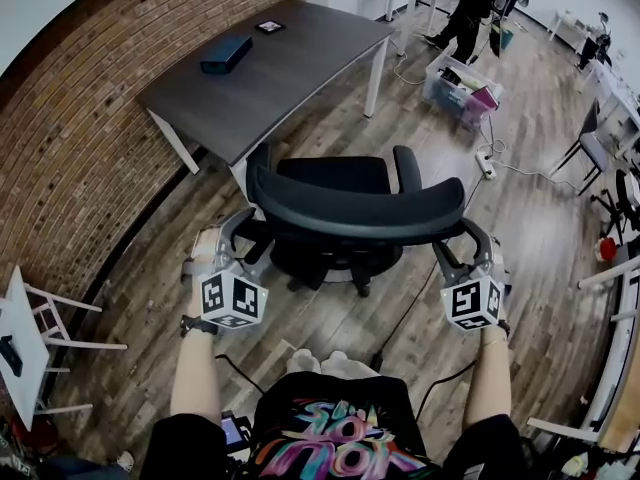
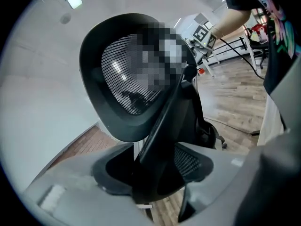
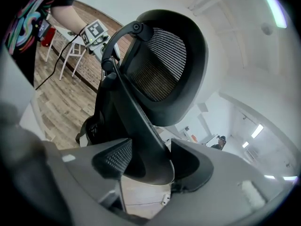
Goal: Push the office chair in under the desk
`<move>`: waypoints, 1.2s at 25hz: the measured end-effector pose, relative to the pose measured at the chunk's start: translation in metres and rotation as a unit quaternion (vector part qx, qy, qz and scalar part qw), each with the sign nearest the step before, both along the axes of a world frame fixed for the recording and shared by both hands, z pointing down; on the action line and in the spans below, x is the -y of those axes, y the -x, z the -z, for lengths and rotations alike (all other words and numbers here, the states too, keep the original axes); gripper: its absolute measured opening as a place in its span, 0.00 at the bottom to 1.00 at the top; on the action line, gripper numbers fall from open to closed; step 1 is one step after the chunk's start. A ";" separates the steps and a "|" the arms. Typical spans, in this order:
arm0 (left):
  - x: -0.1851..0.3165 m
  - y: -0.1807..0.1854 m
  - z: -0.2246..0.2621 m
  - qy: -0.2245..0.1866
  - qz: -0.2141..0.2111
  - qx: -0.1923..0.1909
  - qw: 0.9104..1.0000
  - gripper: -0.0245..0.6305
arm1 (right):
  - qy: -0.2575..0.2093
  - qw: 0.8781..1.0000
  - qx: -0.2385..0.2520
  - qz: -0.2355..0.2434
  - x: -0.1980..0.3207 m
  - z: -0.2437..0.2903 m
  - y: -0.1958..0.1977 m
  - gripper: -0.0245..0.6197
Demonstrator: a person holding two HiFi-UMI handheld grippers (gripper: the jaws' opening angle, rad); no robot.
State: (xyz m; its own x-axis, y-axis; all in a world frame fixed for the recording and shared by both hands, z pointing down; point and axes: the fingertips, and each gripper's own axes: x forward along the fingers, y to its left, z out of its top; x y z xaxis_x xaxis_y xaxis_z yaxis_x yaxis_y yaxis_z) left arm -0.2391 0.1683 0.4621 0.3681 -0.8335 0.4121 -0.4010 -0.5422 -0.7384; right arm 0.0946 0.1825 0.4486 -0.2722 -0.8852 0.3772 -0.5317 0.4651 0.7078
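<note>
A black office chair (image 1: 340, 183) stands on the wood floor facing the dark grey desk (image 1: 300, 63), its seat just short of the desk's near corner. Its curved backrest (image 1: 355, 213) is closest to me. My left gripper (image 1: 245, 232) grips the backrest's left edge and my right gripper (image 1: 468, 244) grips its right edge. In the left gripper view the jaws (image 2: 157, 173) are clamped on the black backrest frame (image 2: 162, 126), below the mesh headrest (image 2: 127, 79). In the right gripper view the jaws (image 3: 143, 166) clamp the backrest frame (image 3: 136, 117) likewise.
A dark box (image 1: 226, 53) and a small black item (image 1: 269, 26) lie on the desk. A brick wall (image 1: 90, 158) runs along the left. A plastic bin (image 1: 455, 83), a power strip (image 1: 486, 165) with cables, a white stand (image 1: 30, 328) and a person (image 1: 470, 8) are around.
</note>
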 end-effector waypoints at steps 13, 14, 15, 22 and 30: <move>0.012 -0.005 0.002 0.004 0.004 -0.006 1.000 0.45 | 0.001 1.000 0.005 -0.005 0.012 0.003 -0.005 0.44; 0.015 -0.005 0.002 0.003 0.004 -0.007 1.000 0.45 | 0.002 1.000 0.005 -0.007 0.015 0.003 -0.005 0.44; 0.018 -0.005 0.002 0.002 0.004 -0.008 1.000 0.45 | 0.002 1.000 0.004 -0.008 0.018 0.002 -0.005 0.44; 0.033 -0.016 0.003 -0.009 -0.008 -0.015 1.000 0.45 | 0.012 1.000 0.008 -0.011 0.042 0.001 -0.014 0.44; 0.058 -0.031 0.006 -0.013 -0.014 -0.026 0.999 0.45 | 0.017 1.000 0.010 -0.014 0.071 -0.001 -0.027 0.45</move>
State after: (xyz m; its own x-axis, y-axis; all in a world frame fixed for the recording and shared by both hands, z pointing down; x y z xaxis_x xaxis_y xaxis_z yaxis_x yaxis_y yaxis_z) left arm -0.2085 0.1103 0.4561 0.4120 -0.8328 0.3698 -0.4243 -0.5345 -0.7309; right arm 0.1218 0.1111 0.4494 -0.2546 -0.8795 0.4021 -0.5584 0.4731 0.6814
